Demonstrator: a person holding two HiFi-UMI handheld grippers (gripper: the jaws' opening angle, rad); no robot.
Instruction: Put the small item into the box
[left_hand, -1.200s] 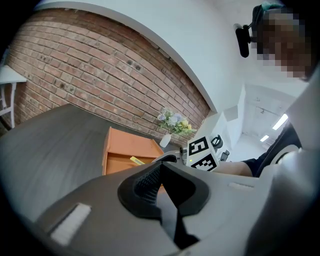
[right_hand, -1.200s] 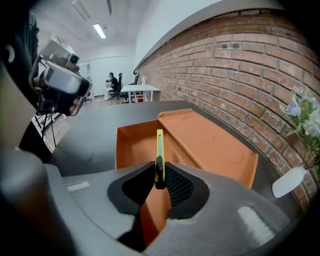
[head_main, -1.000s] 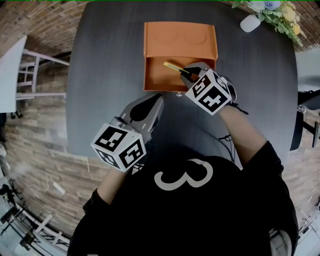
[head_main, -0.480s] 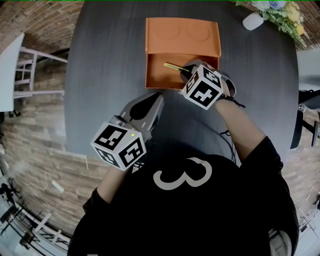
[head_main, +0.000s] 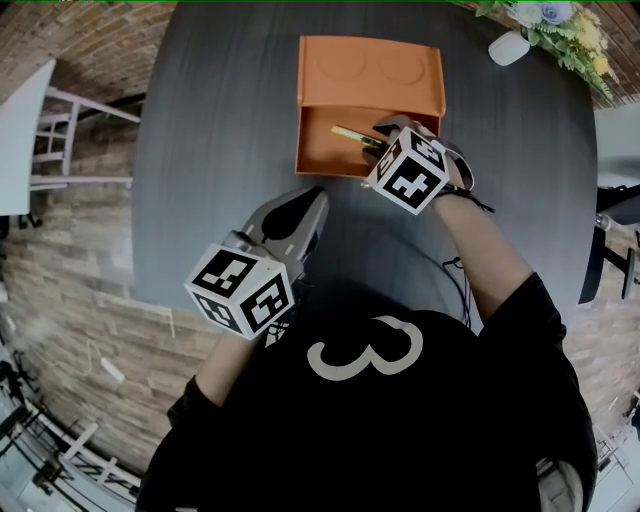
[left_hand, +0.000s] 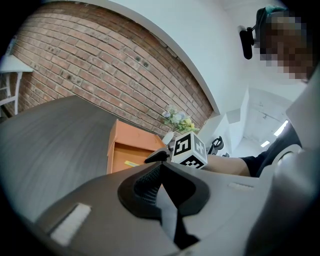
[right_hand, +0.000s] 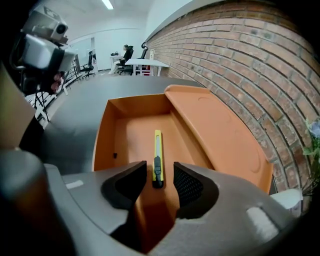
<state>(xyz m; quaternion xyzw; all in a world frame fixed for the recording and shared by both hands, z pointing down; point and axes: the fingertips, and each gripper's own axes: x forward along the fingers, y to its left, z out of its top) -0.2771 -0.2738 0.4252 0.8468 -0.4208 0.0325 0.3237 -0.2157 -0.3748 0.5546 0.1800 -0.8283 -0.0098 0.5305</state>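
An orange box (head_main: 320, 150) with its lid (head_main: 370, 68) folded back stands on the dark round table (head_main: 220, 150). A yellow utility knife (right_hand: 157, 162) lies on the box floor, also seen as the knife (head_main: 356, 136) in the head view. My right gripper (right_hand: 160, 182) hovers over the box's near end; its jaws are opening and the knife's black end sits between the fingers, untouched. My left gripper (head_main: 312, 205) rests above the table in front of the box, shut and holding nothing.
A white vase (head_main: 508, 46) with flowers (head_main: 560, 25) stands at the table's far right. White chairs (head_main: 40, 140) are off the left edge. A brick wall (right_hand: 240, 60) runs behind the box.
The right gripper moved slightly forward over the box and let go of the knife, which now lies on the box floor. The left gripper stayed put.
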